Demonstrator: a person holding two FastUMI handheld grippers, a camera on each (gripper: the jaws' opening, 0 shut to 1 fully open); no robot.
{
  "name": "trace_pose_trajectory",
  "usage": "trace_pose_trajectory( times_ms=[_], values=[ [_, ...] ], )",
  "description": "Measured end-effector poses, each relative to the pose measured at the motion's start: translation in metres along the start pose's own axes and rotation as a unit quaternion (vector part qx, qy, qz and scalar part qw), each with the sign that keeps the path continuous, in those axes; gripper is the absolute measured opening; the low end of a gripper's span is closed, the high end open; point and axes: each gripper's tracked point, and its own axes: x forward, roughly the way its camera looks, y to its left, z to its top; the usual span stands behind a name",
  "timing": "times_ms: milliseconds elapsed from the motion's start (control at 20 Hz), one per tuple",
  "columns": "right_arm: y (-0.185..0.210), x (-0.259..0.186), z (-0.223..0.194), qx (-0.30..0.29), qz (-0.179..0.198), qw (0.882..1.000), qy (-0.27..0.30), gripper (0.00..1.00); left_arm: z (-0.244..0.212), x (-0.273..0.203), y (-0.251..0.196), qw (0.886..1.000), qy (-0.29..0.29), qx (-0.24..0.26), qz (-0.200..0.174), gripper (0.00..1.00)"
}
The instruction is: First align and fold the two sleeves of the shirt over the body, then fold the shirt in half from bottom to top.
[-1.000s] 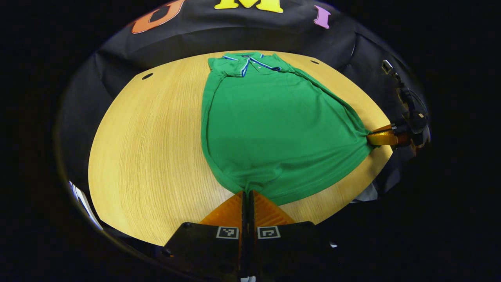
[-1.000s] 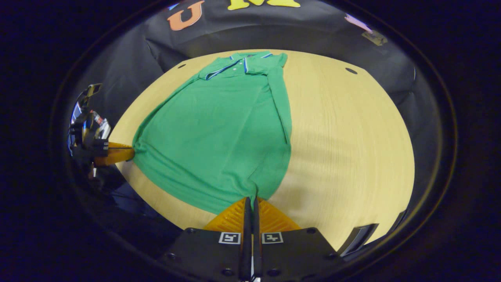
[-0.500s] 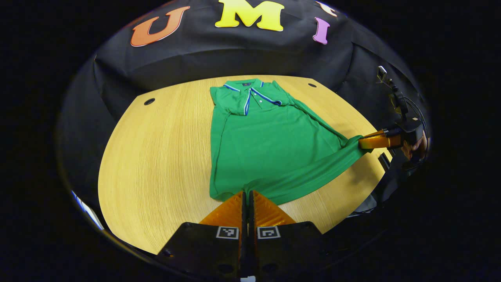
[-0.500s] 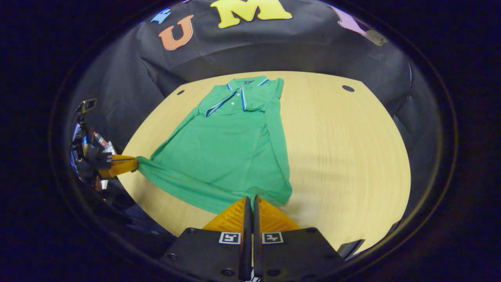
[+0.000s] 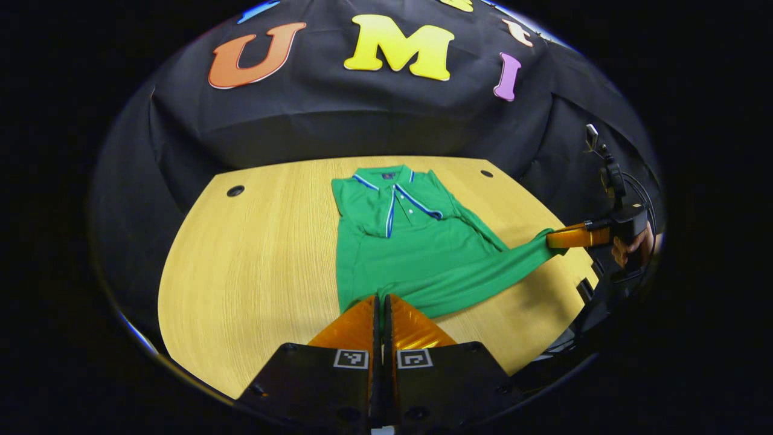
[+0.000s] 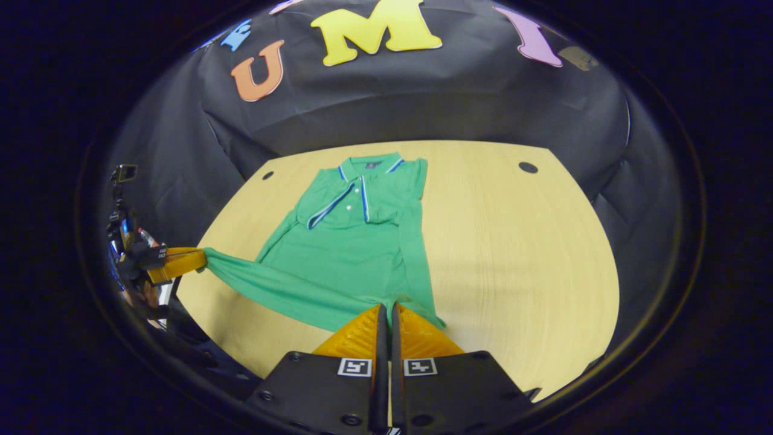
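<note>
While the green polo shirt [image 5: 416,254] lies collar-away on the light wooden table [image 5: 253,260], both grippers have its hem pinched and raised off the surface. Seen from the left gripper view, the left gripper [image 5: 380,299] has its two fingers pressed together on the hem's left corner, the cloth bunching right at the tips. Farther off at the right edge of that view, the right gripper [image 5: 552,238] is clamped on the opposite hem corner, with a hand [image 5: 631,248] behind it. Between the two corners the hem runs as a taut, lifted band across the lower body of the shirt, casting a shadow on the table beneath it. From the right gripper view, the right gripper [image 6: 386,308] is likewise closed on green fabric at its fingertips, and the left gripper [image 6: 202,258] shows at the left, gripping the far end of the stretched hem. The collar [image 6: 368,164], trimmed in blue and white, rests flat near the table's far edge, close to the black cloth wall [image 6: 423,103]. Both sleeves already lie folded inward over the shirt's body, giving it a narrow outline. Small dark holes [image 6: 528,167] mark the table's far corners.
</note>
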Motion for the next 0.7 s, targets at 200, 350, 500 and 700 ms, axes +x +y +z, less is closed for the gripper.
trace_pose_trajectory(
  times_ms=[200,350,500,700],
  values=[
    [0.001,0.009,0.044,0.002,-0.002,1.000,-0.028,0.04,0.040,0.015,0.009,0.999,-0.034,-0.003,0.008,0.03],
    [-0.002,0.015,0.080,0.007,-0.011,0.998,-0.054,0.05,0.070,0.030,0.014,0.999,-0.052,-0.003,0.010,0.03],
    [-0.003,0.022,0.119,0.021,-0.014,0.996,-0.082,0.05,0.098,0.045,0.021,0.998,-0.066,-0.021,0.010,0.03],
    [-0.007,0.034,0.158,0.010,-0.017,0.995,-0.099,0.03,0.135,0.063,0.034,0.996,-0.087,-0.027,0.014,0.03]
  ],
)
